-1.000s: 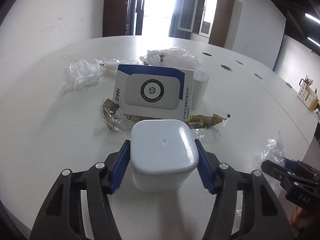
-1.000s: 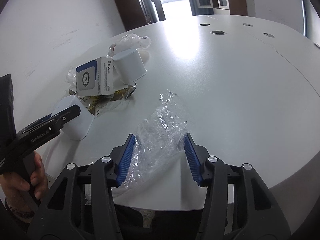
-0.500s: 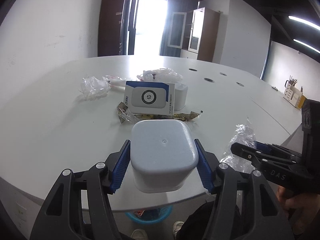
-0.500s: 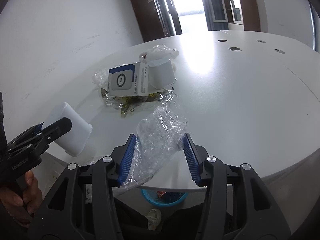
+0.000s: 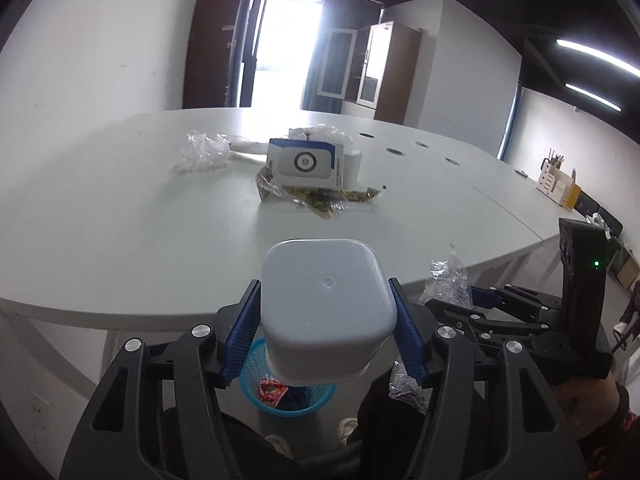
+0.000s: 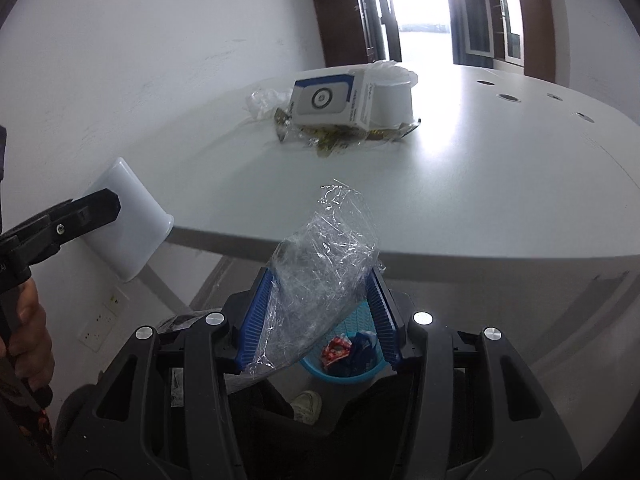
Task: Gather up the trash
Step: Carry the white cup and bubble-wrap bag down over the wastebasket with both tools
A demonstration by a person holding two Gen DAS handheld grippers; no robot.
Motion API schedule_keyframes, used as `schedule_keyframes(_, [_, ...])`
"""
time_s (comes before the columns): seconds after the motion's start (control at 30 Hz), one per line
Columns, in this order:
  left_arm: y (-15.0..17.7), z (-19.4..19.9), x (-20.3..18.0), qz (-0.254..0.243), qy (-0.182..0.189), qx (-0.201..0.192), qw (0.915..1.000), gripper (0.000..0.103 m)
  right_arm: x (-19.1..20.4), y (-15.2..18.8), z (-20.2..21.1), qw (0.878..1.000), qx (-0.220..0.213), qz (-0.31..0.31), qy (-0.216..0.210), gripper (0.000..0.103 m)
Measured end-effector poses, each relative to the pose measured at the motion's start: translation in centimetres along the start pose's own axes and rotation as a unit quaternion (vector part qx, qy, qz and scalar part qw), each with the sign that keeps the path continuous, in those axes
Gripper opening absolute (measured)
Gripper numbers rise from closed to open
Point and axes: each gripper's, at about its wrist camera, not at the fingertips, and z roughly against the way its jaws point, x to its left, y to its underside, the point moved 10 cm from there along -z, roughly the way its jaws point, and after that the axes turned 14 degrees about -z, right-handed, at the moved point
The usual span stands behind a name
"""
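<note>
My left gripper is shut on a white plastic cup, held off the table's front edge above a blue waste basket on the floor. The cup also shows in the right wrist view. My right gripper is shut on a crumpled clear plastic wrapper, also off the table edge, above the basket. The wrapper shows in the left wrist view. More trash lies on the white table: a blue-white box, a white cup, brown wrappers and clear plastic.
The basket holds red and blue wrappers. A shoe and dark trouser legs are beside it under the table. A wall socket is low on the left wall. A wooden organiser stands at the table's far right.
Both grippers have pulled back off the table's front edge with the cup and the clear wrapper, and the blue basket on the floor has come into fuller view below them.
</note>
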Motion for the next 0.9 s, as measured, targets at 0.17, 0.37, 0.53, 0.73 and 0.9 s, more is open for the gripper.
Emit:
schedule_keyframes(0.17, [3.2,0.9,-0.3,-0.012,0.003,0.015,0.9998,0.061,0.9,3.2,0.2,1.000,0.017,0.026,-0.001,0.046])
schedule_keyframes(0.37, [8.4,-0.4,0.3,0.007,-0.003,0.062,0.9980,0.061,0.6,6.9,-0.3,0.998,0.035,0.042,0.007,0.046])
schedule_keyframes(0.53, [12.1,-3.1,0.4,0.030,0.005,0.095,0.9950,0.061,-1.0,10.2,-2.9,0.997,0.069,0.035,0.016,0.046])
schedule_keyframes(0.73, [15.3,-8.1,1.4,0.050,-0.004,0.130,0.9903,0.061,-2.9,12.3,-6.9,0.993,0.112,0.029,0.038,0.046])
schedule_keyframes(0.9, [17.7,-11.3,1.7,0.064,-0.012,0.170,0.9833,0.061,-3.9,13.2,-9.7,0.989,0.134,0.025,0.056,0.046])
